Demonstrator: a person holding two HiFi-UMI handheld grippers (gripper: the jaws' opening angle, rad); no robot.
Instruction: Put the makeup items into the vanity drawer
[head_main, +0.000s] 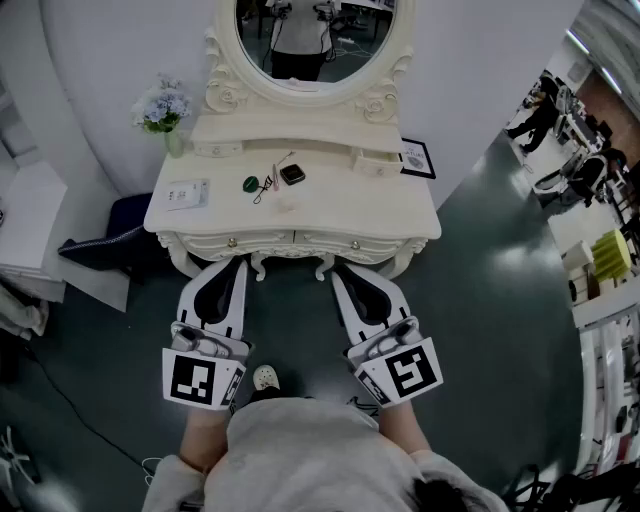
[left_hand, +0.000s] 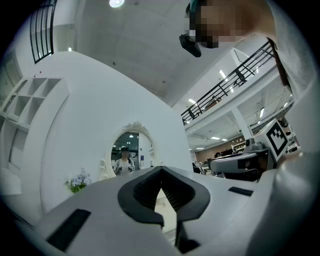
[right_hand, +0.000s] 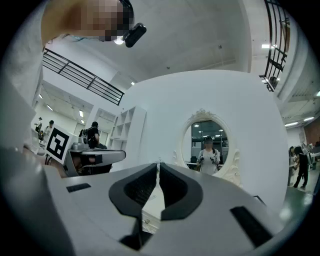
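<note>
We show the left gripper (head_main: 238, 264) (left_hand: 161, 169) and the right gripper (head_main: 339, 271) (right_hand: 158, 166) side by side. Each has its jaws brought together with nothing between them. Both hover low before the front edge of the cream carved vanity table (head_main: 395, 215), touching none of it.

The two shallow front drawers (head_main: 295, 242) beneath the tabletop are closed. On the tabletop, well apart from both grippers, lie the makeup items:
- a dark green round compact (head_main: 250, 184);
- a small black square case (head_main: 292, 174) just right of it;
- a thin stick (head_main: 275, 178) between the two;
- a flat white packet (head_main: 187, 193) near the left edge.

On the raised back shelf, the small right-hand drawer (head_main: 373, 160) appears drawn out slightly. We cannot see its contents.

A glass vase of pale blue flowers (head_main: 163, 106) stands at the left rear corner. A black-framed picture (head_main: 418, 158) sits at the right. Behind them rises the oval mirror (head_main: 315, 35) (left_hand: 126, 152) (right_hand: 207, 145).
</note>
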